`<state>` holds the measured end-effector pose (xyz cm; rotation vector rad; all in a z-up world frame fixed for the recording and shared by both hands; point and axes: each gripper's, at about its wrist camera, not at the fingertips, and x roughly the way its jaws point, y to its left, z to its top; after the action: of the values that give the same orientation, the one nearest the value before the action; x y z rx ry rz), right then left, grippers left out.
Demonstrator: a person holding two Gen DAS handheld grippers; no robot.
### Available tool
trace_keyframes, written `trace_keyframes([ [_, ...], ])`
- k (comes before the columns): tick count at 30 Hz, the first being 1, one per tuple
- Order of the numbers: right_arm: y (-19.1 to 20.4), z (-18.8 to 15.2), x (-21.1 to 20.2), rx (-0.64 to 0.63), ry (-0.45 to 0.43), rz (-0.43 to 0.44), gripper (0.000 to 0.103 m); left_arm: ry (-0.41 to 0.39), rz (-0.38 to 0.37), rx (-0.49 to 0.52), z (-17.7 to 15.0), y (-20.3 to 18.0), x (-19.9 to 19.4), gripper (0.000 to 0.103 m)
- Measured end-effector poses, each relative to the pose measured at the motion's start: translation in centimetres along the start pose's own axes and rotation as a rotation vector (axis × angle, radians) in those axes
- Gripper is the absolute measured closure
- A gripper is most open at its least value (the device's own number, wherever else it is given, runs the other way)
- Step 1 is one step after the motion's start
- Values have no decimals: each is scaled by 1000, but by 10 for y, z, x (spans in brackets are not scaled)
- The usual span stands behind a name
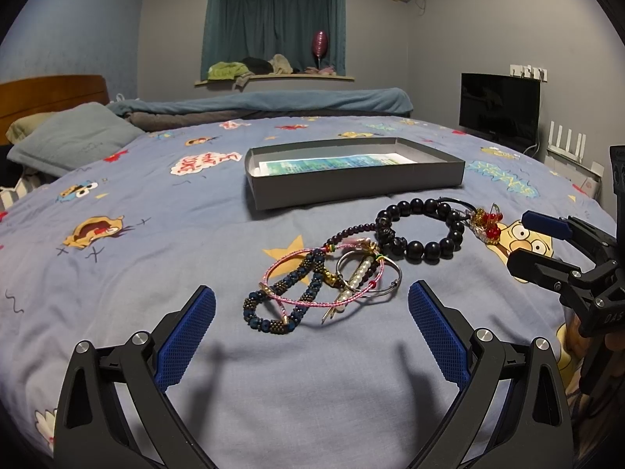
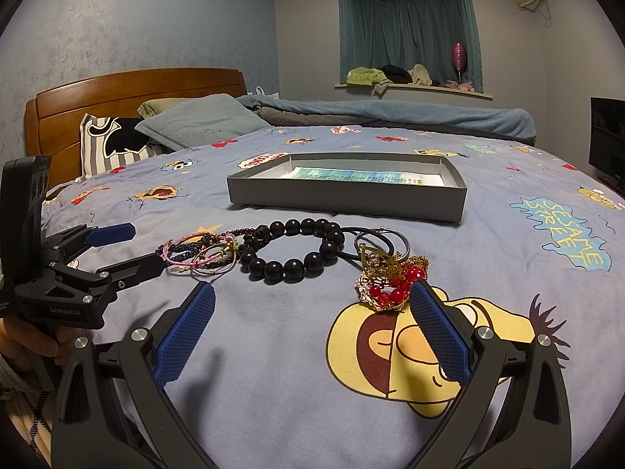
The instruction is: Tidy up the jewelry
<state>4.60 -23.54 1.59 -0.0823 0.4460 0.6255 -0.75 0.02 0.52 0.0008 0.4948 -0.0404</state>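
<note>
A pile of jewelry lies on the blue cartoon bedsheet: a black bead bracelet [image 1: 424,230] [image 2: 297,250], a blue-and-gold beaded bracelet [image 1: 289,297], a pink cord bangle [image 1: 324,277] [image 2: 183,252], a silver bangle [image 1: 371,273] and a gold-and-red ornament [image 1: 486,224] [image 2: 384,285]. A shallow grey box [image 1: 351,187] [image 2: 343,195] with printed paper inside sits just behind. My left gripper [image 1: 312,312] is open and empty, just short of the beaded bracelets. My right gripper [image 2: 312,312] is open and empty, its right finger beside the ornament.
Pillows [image 2: 195,121] and a wooden headboard [image 2: 136,90] are at the far left. A rolled blue blanket [image 1: 273,103] runs along the bed's far side. A dark TV [image 1: 500,109] stands right of the bed.
</note>
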Motion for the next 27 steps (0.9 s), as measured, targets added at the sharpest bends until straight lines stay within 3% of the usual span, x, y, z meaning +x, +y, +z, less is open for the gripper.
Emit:
trace_keyframes([
  [18,-1,1,-1,3,1,-4,5,2,0,-3,0,0,1,5],
  [27,-17,4,-1,46,7,-33,5,-7,-45,-13,8,4,5,5],
])
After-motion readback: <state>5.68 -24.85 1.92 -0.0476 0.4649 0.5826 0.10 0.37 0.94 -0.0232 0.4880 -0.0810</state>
